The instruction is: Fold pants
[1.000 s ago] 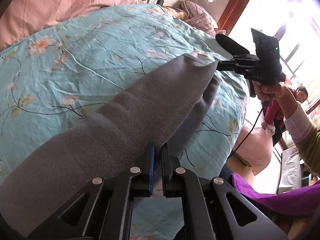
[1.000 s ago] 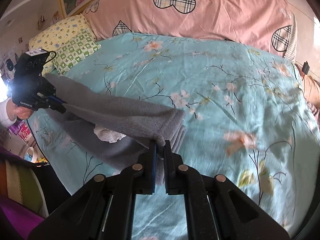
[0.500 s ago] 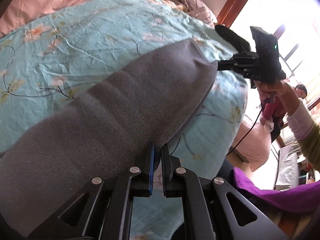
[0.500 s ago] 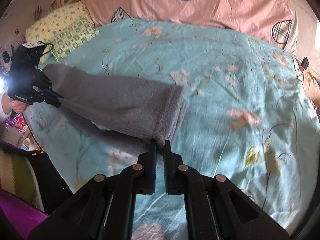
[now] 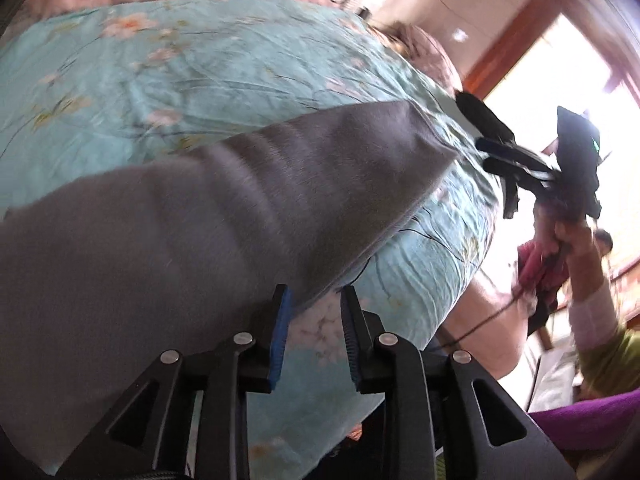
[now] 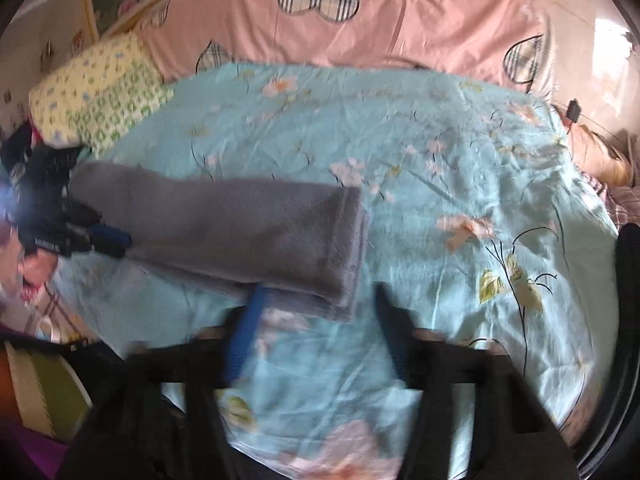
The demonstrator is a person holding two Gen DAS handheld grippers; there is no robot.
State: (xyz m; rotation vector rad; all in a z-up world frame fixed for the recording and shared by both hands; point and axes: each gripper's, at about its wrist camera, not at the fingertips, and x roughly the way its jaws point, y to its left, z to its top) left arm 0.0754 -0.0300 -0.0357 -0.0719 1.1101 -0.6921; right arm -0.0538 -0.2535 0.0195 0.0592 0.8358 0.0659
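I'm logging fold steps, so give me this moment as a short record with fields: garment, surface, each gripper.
garment: grey pants, folded, lying flat
surface: turquoise floral bedspread
left gripper: jaws just opened, pants edge between them, not pinched
right gripper: jaws just opened wide, pants corner between them, released

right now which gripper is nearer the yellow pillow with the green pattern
Left. The left gripper sits at the end of the grey pants just below the yellow pillow. The right gripper is at the pants' other end, farther from it.
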